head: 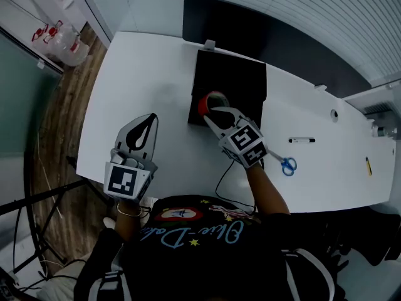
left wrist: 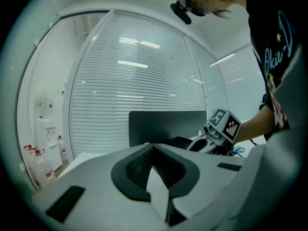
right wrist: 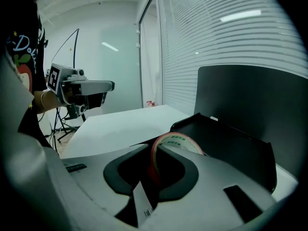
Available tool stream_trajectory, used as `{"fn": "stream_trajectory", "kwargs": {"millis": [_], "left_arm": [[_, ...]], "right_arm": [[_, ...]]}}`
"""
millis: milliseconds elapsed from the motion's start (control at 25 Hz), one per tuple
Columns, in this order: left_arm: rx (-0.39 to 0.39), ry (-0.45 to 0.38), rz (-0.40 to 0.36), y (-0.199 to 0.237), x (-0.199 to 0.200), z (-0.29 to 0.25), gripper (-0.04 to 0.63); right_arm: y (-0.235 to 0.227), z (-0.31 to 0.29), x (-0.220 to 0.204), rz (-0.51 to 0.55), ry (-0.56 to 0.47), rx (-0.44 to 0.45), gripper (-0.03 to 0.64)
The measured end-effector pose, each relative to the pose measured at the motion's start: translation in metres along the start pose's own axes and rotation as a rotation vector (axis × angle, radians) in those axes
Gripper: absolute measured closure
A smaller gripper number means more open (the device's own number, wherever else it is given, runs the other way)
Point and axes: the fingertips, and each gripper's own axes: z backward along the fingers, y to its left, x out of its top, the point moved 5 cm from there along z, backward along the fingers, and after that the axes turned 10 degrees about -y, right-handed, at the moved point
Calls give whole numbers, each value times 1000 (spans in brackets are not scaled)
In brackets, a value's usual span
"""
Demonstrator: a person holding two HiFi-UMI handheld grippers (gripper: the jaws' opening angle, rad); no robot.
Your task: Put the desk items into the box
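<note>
Tape roll (head: 207, 101) sat clamped in the right gripper (head: 215, 113) above the box's (head: 244, 80) near edge, seemingly needing lowering and release, while the left gripper (head: 149, 121) hung closed and empty.

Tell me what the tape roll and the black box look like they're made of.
The tape roll looks like glossy film wound into a ring, with a reddish edge and a pale printed face. The box has matte black, thin flat walls: probably cardboard, possibly plastic sheet.
</note>
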Motion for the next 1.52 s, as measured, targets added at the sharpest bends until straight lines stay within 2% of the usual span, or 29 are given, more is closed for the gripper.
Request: {"fn": "stream_trajectory", "kwargs": {"millis": [600, 920, 1200, 1440, 1520], "left_arm": [[10, 5, -1, 4, -1, 2, 600], [9, 6, 0, 2, -2, 5, 600], [13, -3, -3, 1, 0, 8, 600], [10, -9, -3, 0, 2, 11, 600], [7, -12, -5, -1, 3, 12, 600]], "right_arm": [[5, -15, -10, 37, 63, 24, 563], [6, -18, -12, 72, 78, 6, 558], [9, -18, -7, 83, 49, 7, 546], [8, -8, 4, 78, -11, -42, 549], [7, -2, 6, 71, -36, -67, 614]]}}
